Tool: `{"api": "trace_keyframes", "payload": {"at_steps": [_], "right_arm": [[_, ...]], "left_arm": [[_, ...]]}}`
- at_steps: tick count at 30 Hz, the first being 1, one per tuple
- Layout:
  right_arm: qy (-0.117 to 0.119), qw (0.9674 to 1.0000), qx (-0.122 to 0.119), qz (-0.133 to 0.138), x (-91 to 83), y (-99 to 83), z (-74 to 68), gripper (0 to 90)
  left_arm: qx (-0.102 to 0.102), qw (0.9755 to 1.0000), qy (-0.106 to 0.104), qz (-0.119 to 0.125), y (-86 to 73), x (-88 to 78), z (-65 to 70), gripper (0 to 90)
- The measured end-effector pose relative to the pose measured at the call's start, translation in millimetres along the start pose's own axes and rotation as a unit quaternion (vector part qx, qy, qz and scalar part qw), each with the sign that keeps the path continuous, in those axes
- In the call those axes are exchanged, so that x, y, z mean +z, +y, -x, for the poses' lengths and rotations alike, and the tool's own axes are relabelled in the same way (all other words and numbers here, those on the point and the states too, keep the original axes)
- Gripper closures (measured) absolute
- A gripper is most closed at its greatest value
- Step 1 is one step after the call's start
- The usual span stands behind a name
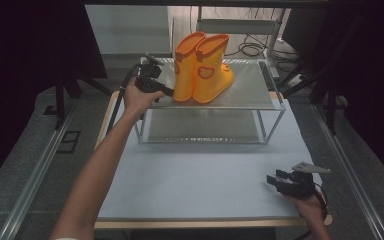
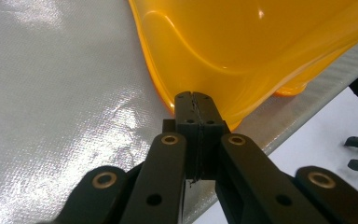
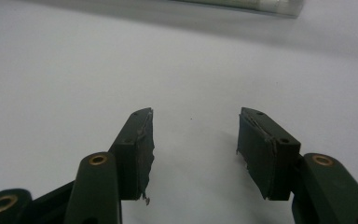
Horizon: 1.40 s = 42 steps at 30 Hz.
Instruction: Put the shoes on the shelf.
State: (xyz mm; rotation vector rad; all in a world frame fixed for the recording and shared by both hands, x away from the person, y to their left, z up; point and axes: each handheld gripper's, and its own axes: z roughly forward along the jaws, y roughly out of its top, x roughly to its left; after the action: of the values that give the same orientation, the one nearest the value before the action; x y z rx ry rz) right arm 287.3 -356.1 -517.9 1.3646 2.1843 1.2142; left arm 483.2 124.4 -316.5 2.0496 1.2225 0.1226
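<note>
While your left gripper point(image 1: 166, 92) sits with its jaws pressed together, holding nothing, its tips rest just at the heel of the nearer of the two glossy orange-yellow rubber rain boots point(image 1: 202, 67). The pair stands upright, side by side and touching, on the top level of the two-tier metal-framed shelf rack point(image 1: 250, 95) at the far side of the pale blue table point(image 1: 195, 175).

You should expect the boots to be light and hollow, with flexible walls that give under a pinch and a slick, shiny surface that may slip between the pads. A closed-jaw nudge at the heel will probably slide the boot on the smooth shelf sheet rather than tip it, so push low. To lift one, the darker orange cuff at the top looks like the firmest edge to pinch.

Your right gripper point(image 1: 275, 181) rests near the table's front right corner, jaws spread wide and empty.

No writing is readable; one boot carries a small orange patch, too small to read.
</note>
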Motion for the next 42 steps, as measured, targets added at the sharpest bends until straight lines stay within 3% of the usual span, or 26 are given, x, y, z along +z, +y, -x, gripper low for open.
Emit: {"api": "trace_keyframes", "payload": {"at_steps": [4, 17, 21, 24, 42], "right_arm": [[0.001, 1.0, -0.001, -0.001, 0.5, 0.1, -0.1, 45.2], [0.002, 1.0, -0.001, -0.003, 1.5, 0.5, -1.3, 45.2], [0.004, 1.0, -0.001, -0.005, 2.3, 0.9, -2.1, 45.2], [0.004, 1.0, -0.003, -0.003, 2.1, 0.7, -2.4, 45.2], [0.007, 0.9999, -0.002, -0.007, 3.7, 1.0, -3.2, 45.2]], "left_arm": [[0.001, 0.9999, -0.016, 0.003, 0.7, 2.4, 5.1, 90.0], [0.007, 0.9998, -0.016, 0.003, 6.5, 2.9, 13.5, 90.0], [0.0, 0.9987, -0.05, 0.005, 7.4, 8.1, 18.5, 90.0], [0.014, 0.999, -0.041, 0.0, 10.1, 10.1, 25.3, 90.0], [0.005, 0.999, -0.045, 0.008, 12.9, 12.8, 31.3, 90.0]]}}
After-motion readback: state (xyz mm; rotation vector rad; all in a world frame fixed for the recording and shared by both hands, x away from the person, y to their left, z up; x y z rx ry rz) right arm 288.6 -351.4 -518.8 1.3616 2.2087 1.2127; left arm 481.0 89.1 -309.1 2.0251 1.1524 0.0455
